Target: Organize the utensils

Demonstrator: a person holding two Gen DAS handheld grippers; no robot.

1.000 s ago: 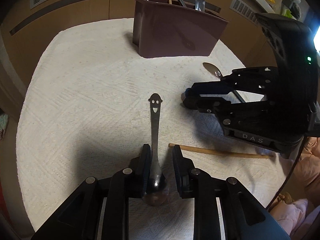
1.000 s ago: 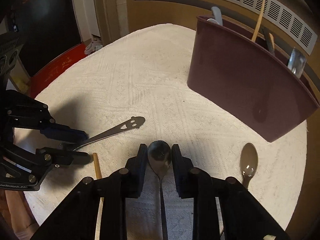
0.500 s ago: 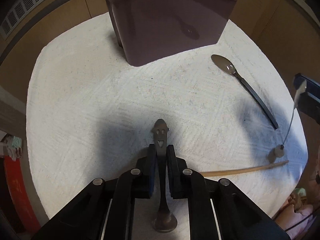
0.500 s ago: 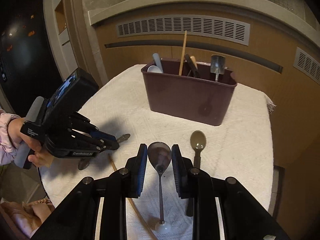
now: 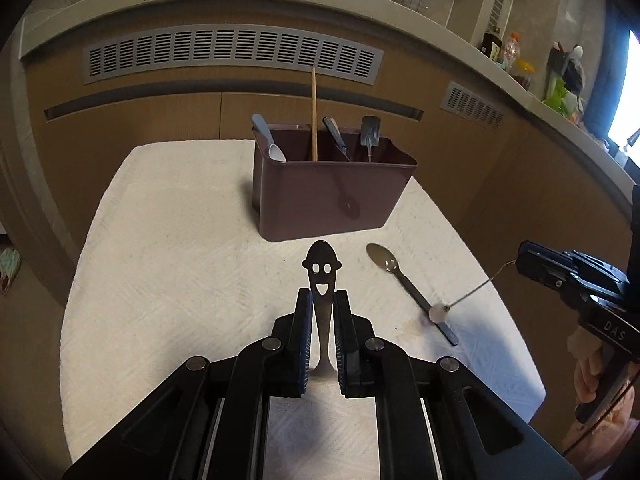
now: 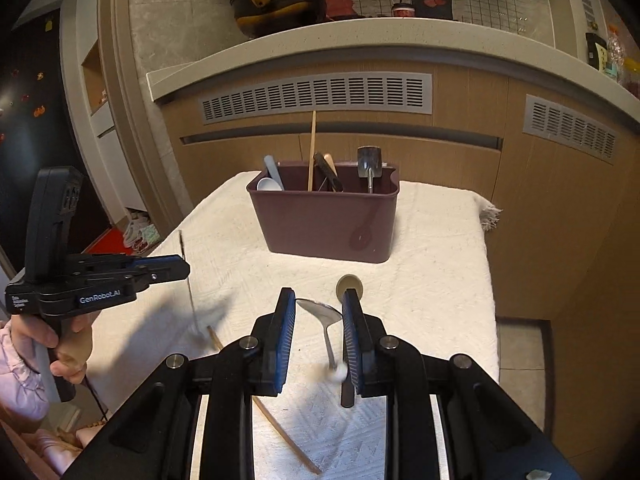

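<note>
My left gripper [image 5: 322,312] is shut on the smiley-handled metal spoon [image 5: 321,276] and holds it above the table, handle end pointing at the maroon utensil caddy [image 5: 328,196]. My right gripper [image 6: 319,320] holds a thin silver spoon [image 6: 324,312] with a white tip, bowl up between the pads; the jaws look wider apart and the spoon is tilted. In the left wrist view the right gripper [image 5: 524,264] is at the right with that spoon's thin handle [image 5: 476,288] hanging from it. The left gripper [image 6: 176,270] shows at the left of the right wrist view.
A dark-handled spoon [image 5: 404,284] and a wooden chopstick [image 6: 276,420] lie on the white cloth [image 5: 160,280]. The caddy [image 6: 324,220] holds a chopstick, a white spoon and other utensils. A wooden cabinet with vents stands behind the table.
Both grippers rose and tilted level with the caddy. The left carries the smiley spoon higher. The silver spoon has tilted in the right gripper, whose jaws look wider apart.
</note>
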